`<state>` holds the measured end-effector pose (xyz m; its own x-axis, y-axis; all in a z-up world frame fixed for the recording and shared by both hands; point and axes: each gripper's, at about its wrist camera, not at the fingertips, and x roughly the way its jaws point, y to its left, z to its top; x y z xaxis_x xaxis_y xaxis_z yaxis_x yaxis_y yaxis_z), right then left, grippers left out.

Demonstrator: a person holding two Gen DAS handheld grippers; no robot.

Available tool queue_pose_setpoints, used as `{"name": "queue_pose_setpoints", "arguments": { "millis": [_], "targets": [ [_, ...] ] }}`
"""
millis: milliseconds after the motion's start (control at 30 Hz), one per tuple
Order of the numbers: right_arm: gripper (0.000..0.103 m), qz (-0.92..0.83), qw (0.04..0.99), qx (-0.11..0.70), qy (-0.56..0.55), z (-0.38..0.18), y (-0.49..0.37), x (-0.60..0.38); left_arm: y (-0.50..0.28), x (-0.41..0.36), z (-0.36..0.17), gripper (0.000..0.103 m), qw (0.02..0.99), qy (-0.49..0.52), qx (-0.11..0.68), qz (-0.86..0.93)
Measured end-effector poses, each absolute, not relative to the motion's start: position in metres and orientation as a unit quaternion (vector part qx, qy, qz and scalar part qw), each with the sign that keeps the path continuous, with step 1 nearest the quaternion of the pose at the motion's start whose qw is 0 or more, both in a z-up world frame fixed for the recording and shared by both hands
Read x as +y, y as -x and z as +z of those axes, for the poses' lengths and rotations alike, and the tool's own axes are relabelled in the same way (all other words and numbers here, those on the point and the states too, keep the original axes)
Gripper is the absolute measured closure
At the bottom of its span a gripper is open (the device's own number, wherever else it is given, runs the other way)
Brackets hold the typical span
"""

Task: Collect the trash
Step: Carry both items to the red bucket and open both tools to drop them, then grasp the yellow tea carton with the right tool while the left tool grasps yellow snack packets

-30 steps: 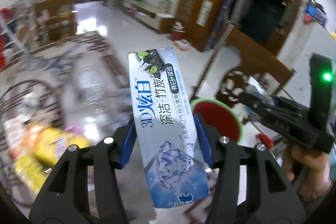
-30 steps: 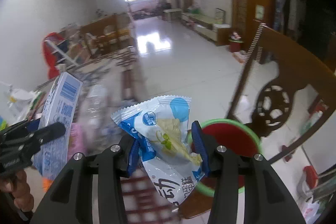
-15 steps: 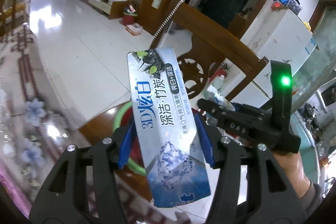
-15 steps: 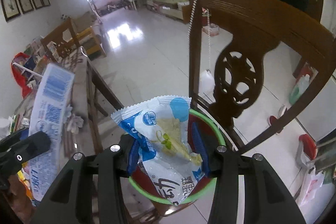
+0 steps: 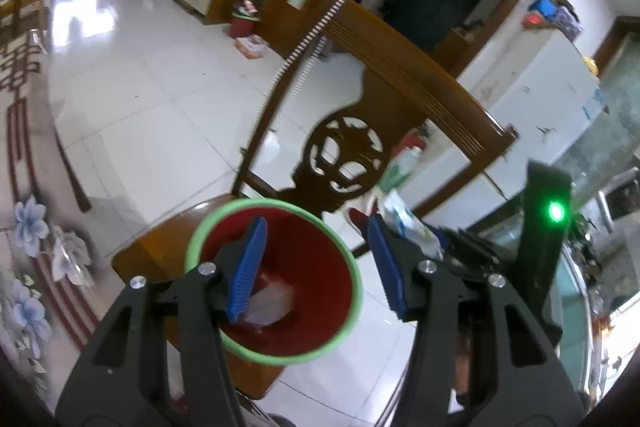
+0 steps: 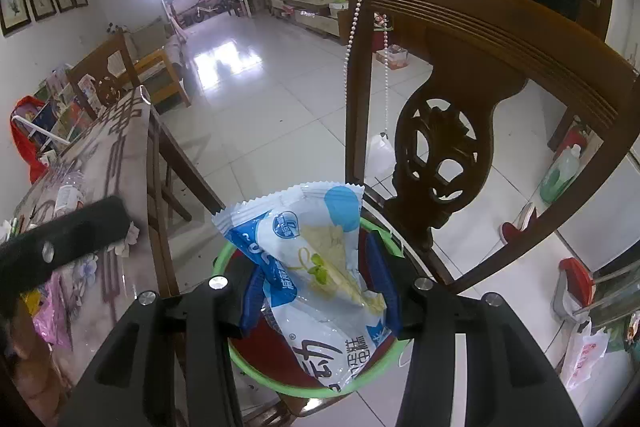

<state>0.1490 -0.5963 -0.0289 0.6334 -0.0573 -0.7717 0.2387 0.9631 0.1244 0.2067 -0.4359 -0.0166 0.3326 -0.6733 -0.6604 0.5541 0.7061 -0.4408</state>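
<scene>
Both claws hang over the red bin (image 5: 280, 279) on the chair: left claw (image 5: 316, 267) released and empty, right claw (image 6: 320, 287) loosening around the upright snack wrapper (image 6: 316, 275), bin directly beneath.

The bin (image 5: 276, 279) is being borne on the seat of a wooden chair (image 5: 404, 95), before its carved back. A wrapper (image 6: 316, 279) is being held between the right gripper (image 6: 320, 287) jaws above the bin. A table (image 6: 112, 163) is standing left of the chair.
</scene>
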Motion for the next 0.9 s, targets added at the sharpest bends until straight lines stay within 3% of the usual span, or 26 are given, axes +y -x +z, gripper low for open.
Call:
{"name": "queue_pose_setpoints", "arguments": {
  "millis": [167, 233, 267, 600, 900],
  "targets": [
    [0.030, -0.067, 0.903, 0.418, -0.080, -0.027, -0.150, -0.581, -0.209, -0.414, 0.001, 0.024, 0.827, 0.089, 0.422, -0.362],
    [0.011, -0.069, 0.905, 0.415, -0.063, -0.026, -0.151, -0.574, -0.208, -0.402, 0.009, 0.015, 0.836, 0.085, 0.414, -0.350],
    [0.009, -0.071, 0.906, 0.412, -0.060, -0.025, -0.151, -0.572, -0.208, -0.396, 0.012, 0.008, 0.840, 0.084, 0.410, -0.346],
    [0.007, -0.074, 0.917, 0.391, -0.044, -0.009, -0.150, -0.548, -0.178, -0.318, 0.037, 0.005, 0.869, 0.080, 0.386, -0.298],
    [0.007, 0.014, 0.927, 0.374, 0.006, 0.005, -0.142, -0.456, -0.122, -0.224, 0.048, 0.005, 0.898, 0.067, 0.364, -0.238]
  ]
}}
